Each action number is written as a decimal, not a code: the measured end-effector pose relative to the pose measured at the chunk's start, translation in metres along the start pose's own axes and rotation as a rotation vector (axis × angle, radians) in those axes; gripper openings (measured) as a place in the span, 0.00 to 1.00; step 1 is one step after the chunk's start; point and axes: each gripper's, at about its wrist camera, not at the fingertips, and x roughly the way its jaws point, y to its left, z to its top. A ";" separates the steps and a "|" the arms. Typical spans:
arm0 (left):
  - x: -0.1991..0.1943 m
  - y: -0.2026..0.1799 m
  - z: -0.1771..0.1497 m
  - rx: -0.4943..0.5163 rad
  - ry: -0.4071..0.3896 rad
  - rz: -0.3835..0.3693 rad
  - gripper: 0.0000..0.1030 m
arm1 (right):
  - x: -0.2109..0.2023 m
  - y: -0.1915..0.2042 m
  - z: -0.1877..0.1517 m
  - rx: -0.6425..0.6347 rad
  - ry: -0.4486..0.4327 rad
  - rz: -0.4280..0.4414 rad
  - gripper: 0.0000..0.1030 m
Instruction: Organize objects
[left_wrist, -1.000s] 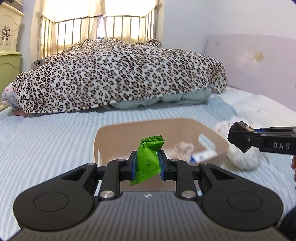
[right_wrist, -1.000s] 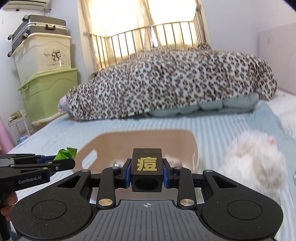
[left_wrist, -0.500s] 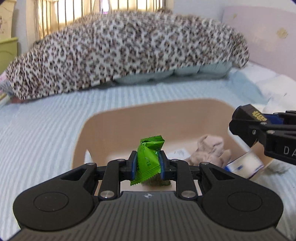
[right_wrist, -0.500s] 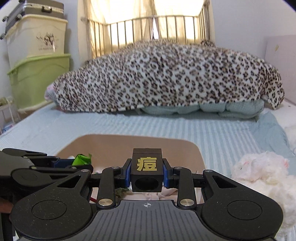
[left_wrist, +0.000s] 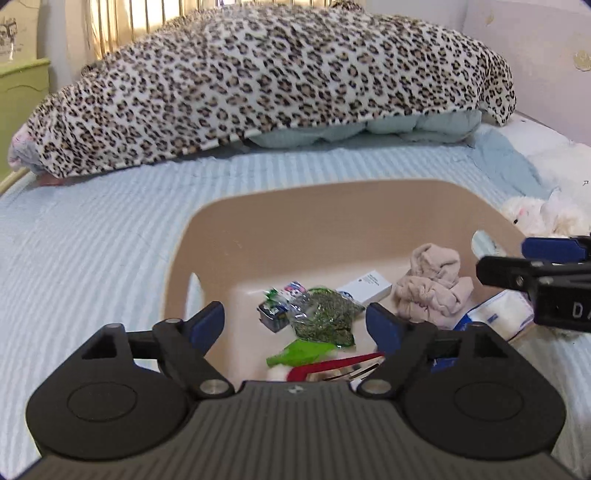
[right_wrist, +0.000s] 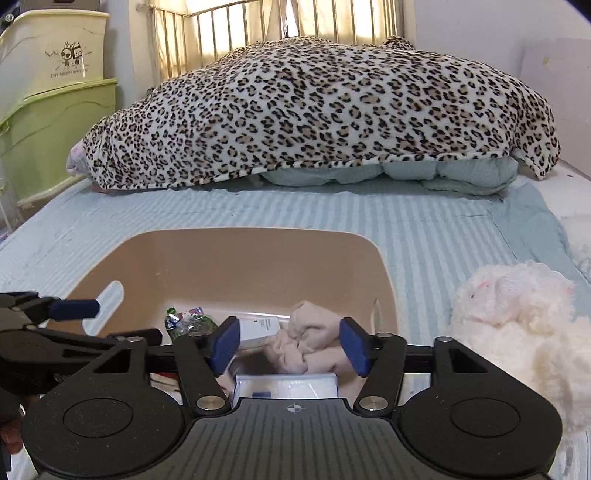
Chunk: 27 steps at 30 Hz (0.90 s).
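Observation:
A tan plastic bin (left_wrist: 295, 225) sits on the striped bed; it also shows in the right wrist view (right_wrist: 229, 258). My left gripper (left_wrist: 295, 325) is open and empty above it. The green packet (left_wrist: 299, 352) lies in the bin just below the jaws. My right gripper (right_wrist: 288, 347) is open and empty over the bin's right side; the black cube is not visible. In the bin lie a beige cloth (left_wrist: 432, 288), a white box (left_wrist: 365, 286), a bag of dried herbs (left_wrist: 325, 317), a blue-white tissue pack (right_wrist: 288, 386) and a red-handled item (left_wrist: 332, 363).
A white plush toy (right_wrist: 517, 317) lies on the bed right of the bin. A leopard-print blanket (right_wrist: 317, 110) is heaped at the far side. Green and cream storage boxes (right_wrist: 48, 110) stand at the left beside the bed. A metal rail runs behind the blanket.
Both grippers opened over the bin. The left one let go of the green packet, which now lies in the bin. The right one let go of the black cube, now out of sight.

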 end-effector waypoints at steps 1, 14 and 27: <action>-0.005 0.000 0.000 0.004 -0.003 0.005 0.83 | -0.005 0.001 -0.001 -0.004 -0.002 -0.003 0.69; -0.072 -0.004 -0.004 0.002 -0.036 0.011 0.86 | -0.074 0.010 -0.010 -0.004 -0.011 -0.002 0.79; -0.116 -0.013 -0.035 0.000 -0.043 0.018 0.88 | -0.125 0.009 -0.031 0.020 -0.010 -0.010 0.83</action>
